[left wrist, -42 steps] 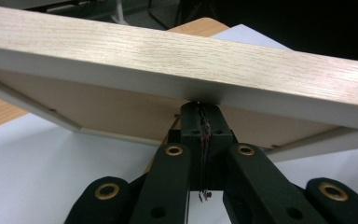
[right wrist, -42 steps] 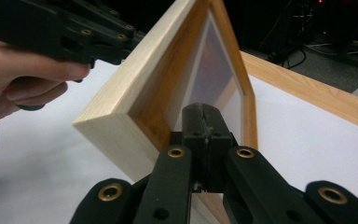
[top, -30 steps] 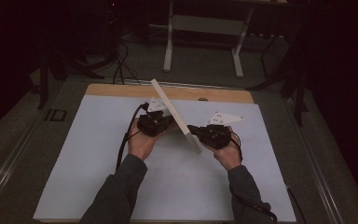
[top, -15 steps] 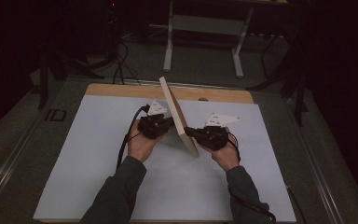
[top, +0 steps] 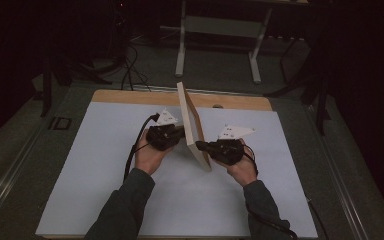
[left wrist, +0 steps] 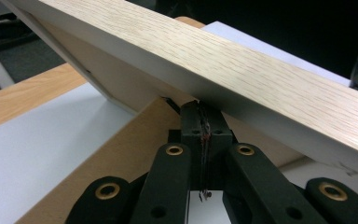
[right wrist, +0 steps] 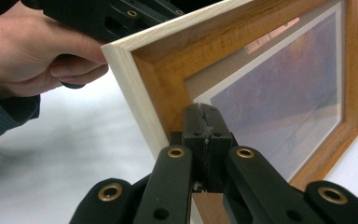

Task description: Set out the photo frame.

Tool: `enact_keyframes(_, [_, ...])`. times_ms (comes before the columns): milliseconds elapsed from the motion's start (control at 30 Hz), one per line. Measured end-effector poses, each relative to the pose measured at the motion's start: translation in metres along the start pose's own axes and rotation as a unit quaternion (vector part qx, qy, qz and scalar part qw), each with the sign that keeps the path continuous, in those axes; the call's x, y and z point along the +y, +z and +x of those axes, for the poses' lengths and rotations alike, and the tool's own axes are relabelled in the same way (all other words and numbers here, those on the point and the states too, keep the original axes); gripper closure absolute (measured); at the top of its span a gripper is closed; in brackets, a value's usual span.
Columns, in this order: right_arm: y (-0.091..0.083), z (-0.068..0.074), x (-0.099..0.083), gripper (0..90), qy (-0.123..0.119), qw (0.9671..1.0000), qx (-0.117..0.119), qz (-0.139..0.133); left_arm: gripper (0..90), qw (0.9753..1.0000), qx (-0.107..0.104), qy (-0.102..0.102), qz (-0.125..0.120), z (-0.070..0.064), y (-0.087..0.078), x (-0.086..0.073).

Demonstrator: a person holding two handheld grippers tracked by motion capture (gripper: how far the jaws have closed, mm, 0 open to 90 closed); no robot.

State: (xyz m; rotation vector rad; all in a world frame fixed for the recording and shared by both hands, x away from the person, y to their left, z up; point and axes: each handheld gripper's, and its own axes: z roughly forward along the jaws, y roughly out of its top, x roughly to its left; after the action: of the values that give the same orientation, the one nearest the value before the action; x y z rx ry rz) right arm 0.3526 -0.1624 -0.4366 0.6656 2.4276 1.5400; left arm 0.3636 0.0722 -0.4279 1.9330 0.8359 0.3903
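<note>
The frame [top: 192,125] stands on edge near the middle of the white mat [top: 95,165], tilted, its glass face turned right. The left gripper [top: 176,136], jaws pressed together, touches its back by the stand [left wrist: 121,149]. The right gripper [top: 203,146], jaws also together, presses against the front at the near corner; neither visibly clamps it.

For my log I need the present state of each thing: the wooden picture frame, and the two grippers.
Light wooden picture frame: stands on edge on the white table sheet, tilted.
Left gripper: jaws together, against the frame's back.
Right gripper: jaws together, against the frame's front.
</note>
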Motion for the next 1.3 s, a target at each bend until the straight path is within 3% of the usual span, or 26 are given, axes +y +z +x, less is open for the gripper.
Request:
enact_keyframes(167, [0.0, 0.001, -0.001, 90.0, 0.0, 1.0, 0.002, 0.001, 90.0, 0.9999, -0.007, 0.005, -0.006, -0.003, -0.001, -0.005])
enact_keyframes(500, [0.006, 0.005, 0.001, 90.0, -0.001, 1.0, 0.008, 0.002, 90.0, 0.9999, -0.008, 0.007, -0.001, 0.005, -0.002, -0.004])
enact_keyframes(833, [0.018, 0.009, 0.005, 89.9, 0.001, 0.9999, 0.01, 0.004, 90.0, 0.9999, -0.01, -0.006, -0.006, 0.014, -0.003, -0.006])
enact_keyframes(1000, [0.026, 0.013, 0.008, 89.9, -0.002, 0.9999, 0.014, 0.005, 89.6, 0.9993, -0.022, -0.025, -0.015, 0.022, -0.007, -0.012])
enact_keyframes(1300, [0.034, 0.017, 0.01, 89.8, -0.002, 0.9999, 0.013, 0.007, 78.8, 0.9985, -0.015, -0.047, -0.026, 0.029, -0.024, -0.024])
